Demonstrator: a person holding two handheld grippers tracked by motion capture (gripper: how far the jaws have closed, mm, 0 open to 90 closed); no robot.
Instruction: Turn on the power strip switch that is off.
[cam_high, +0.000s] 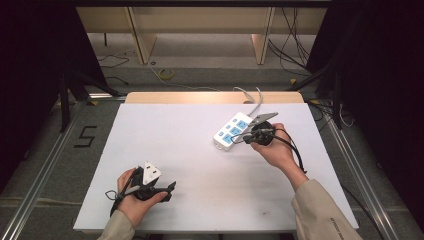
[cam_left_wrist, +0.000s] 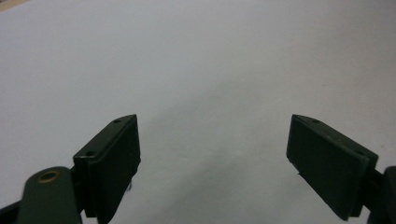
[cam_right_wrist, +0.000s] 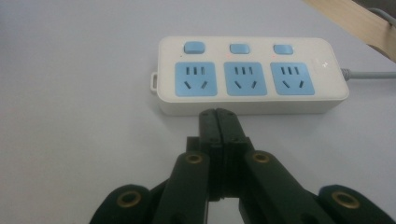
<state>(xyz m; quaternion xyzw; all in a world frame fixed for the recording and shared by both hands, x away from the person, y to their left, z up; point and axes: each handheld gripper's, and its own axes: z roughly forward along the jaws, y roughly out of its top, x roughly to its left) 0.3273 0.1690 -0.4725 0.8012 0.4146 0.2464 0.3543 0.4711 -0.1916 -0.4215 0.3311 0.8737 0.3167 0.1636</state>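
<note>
On the far right of the white table (cam_high: 200, 165) lies one power strip (cam_right_wrist: 252, 74) with three blue sockets and three switches, the right gripper (cam_right_wrist: 218, 116) pressed together just beside it, the left gripper (cam_left_wrist: 212, 158) spread apart near-left.

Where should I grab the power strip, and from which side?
Grip the power strip across its short width, at the plain end near the small loop, coming down from above. It lies flat, sockets up; the far end carries the cable. The right gripper is shut, so open it first.
</note>
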